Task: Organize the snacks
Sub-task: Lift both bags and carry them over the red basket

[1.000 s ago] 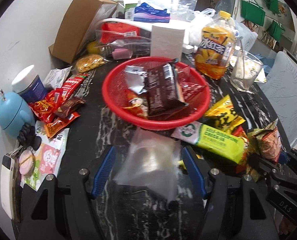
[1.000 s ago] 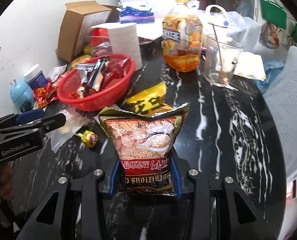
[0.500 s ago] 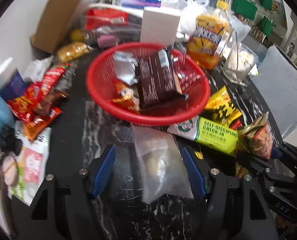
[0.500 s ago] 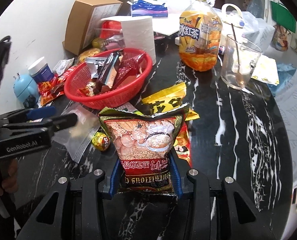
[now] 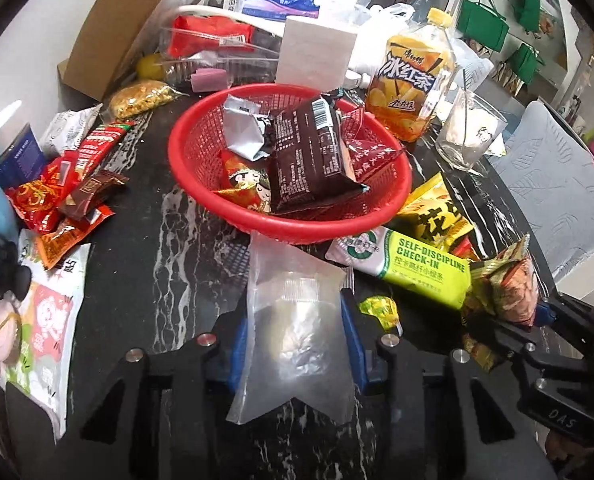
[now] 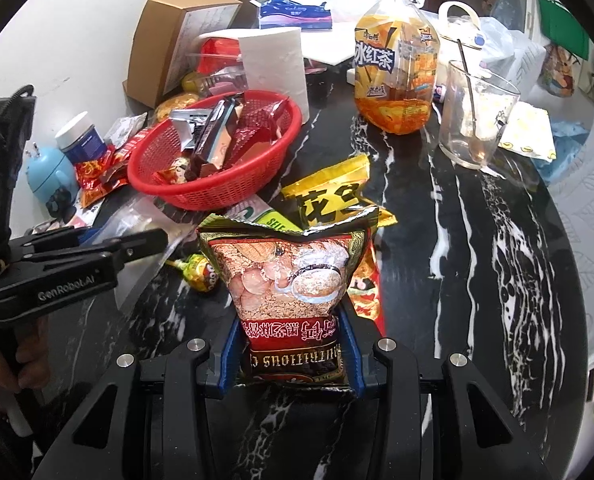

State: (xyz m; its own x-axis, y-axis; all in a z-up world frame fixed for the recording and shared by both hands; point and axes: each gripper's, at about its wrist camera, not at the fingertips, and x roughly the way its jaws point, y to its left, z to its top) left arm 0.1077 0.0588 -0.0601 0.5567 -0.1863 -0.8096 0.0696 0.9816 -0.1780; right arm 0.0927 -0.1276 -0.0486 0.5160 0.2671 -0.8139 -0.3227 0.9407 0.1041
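Snacks lie scattered around your red basket (image 5: 201, 168), which sits on the black marble table (image 5: 145, 264) and already holds a dark brown pack (image 5: 311, 160), a silver pouch (image 5: 243, 132) and red packets. Your left gripper (image 5: 295, 344) has just been closing, and its blue pads now pinch a clear bag (image 5: 293, 320) lying at the basket's 6 o'clock. Your right gripper (image 6: 291, 354) is clamped on the lower end of a cereal bag (image 6: 289, 280), held upright. At the basket's 4 o'clock lie a green-and-white bar (image 5: 409, 258) and a yellow pack (image 5: 437, 216). At its 9 o'clock sits a heap of red sachets (image 5: 65, 184). A tea bottle (image 5: 411, 76) and a glass (image 5: 469, 136) stand at its 2 o'clock.
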